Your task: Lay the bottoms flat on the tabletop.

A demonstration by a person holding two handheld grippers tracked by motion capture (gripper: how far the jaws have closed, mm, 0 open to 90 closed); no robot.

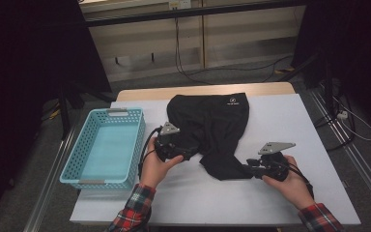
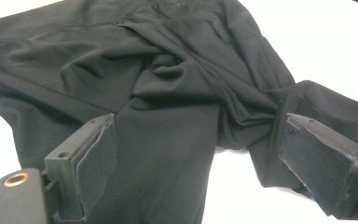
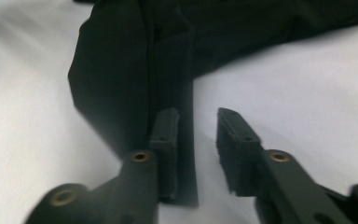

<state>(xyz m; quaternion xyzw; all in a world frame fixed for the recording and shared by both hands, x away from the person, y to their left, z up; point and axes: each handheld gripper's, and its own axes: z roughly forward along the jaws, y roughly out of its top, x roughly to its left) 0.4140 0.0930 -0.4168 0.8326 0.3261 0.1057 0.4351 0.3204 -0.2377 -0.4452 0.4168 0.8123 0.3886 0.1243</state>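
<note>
In our left gripper view, our left gripper (image 2: 200,158) has its jaws spread wide over bunched black shorts (image 2: 168,93), the pads not pressing the cloth. In our right gripper view, our right gripper (image 3: 196,135) has its jaws slightly parted, the hem's edge between them, unpinched. From the high view we see what the close views leave out: the shorts (image 1: 212,125) lie at the centre of the white table (image 1: 294,121), a white logo near their top edge, and a turquoise basket (image 1: 104,147) sits at centre left.
</note>
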